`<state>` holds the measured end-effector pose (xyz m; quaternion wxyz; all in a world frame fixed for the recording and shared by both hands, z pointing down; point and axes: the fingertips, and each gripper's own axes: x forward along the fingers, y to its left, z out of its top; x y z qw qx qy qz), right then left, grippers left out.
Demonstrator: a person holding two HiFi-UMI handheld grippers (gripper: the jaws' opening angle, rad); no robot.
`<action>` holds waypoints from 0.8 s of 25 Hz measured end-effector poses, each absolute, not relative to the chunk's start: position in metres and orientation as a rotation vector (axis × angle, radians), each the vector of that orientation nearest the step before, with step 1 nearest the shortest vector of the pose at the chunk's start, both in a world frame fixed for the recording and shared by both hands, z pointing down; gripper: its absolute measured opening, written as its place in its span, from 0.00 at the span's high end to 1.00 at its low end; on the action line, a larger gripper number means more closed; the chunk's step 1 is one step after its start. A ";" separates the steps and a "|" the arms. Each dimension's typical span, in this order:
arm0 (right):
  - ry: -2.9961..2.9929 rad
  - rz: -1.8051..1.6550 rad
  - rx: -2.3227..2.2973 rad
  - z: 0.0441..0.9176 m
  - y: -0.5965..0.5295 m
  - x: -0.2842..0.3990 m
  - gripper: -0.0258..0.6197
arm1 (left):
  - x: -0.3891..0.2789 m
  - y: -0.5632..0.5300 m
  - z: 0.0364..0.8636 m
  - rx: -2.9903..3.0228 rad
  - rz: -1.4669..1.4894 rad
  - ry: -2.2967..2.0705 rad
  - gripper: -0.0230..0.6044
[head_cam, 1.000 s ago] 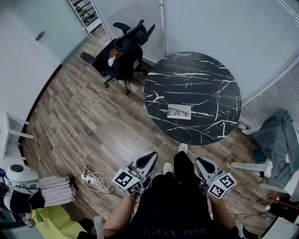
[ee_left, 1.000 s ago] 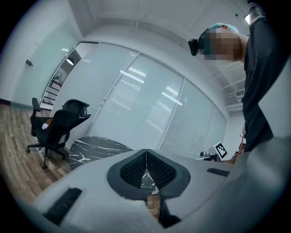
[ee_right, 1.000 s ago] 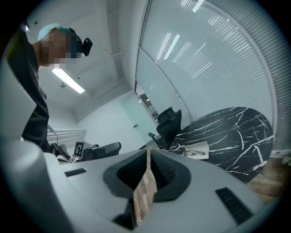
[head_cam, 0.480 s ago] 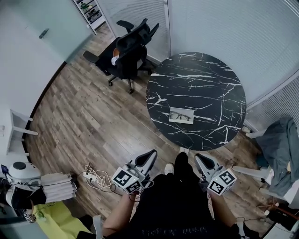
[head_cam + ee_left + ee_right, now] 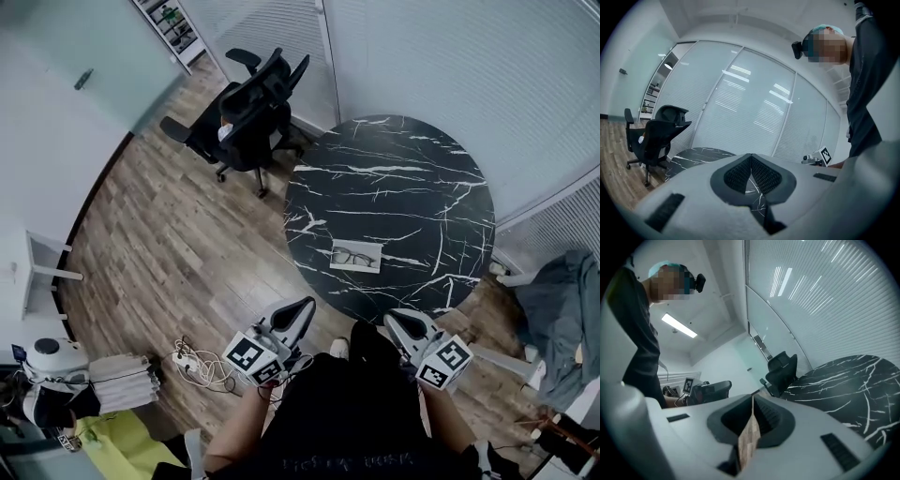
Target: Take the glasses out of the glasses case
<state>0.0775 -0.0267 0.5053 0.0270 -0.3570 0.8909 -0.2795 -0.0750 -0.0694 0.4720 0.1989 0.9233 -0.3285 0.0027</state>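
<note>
On table [image 5: 403, 178], glasses [image 5: 352, 256] left-to-right atop case [image 5: 377, 263]; left hand-held gripper [image 5: 302, 310] and right hand-held gripper [image 5: 395, 321] clenched, empty.

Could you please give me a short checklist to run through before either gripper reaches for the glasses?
1. Glasses case on the table: ok, near the front edge.
2. Glasses visible in it: ok.
3. Left gripper open: not ok, jaws together, empty.
4. Right gripper open: not ok, jaws together, empty.
5. Grippers close to the case: not ok, both held low by the person's waist, off the table.
</note>
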 end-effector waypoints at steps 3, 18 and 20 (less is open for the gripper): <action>2.777 -0.839 -1.084 0.506 -0.048 0.085 0.91 | -0.063 -0.087 0.472 2.582 0.024 -0.921 0.93; 2.963 -0.849 -1.000 0.528 -0.097 0.082 0.91 | -0.052 -0.130 0.477 2.540 0.020 -0.975 0.93; 3.003 -0.838 -1.028 0.535 -0.103 0.079 0.91 | -0.054 -0.135 0.481 2.539 0.029 -0.961 0.93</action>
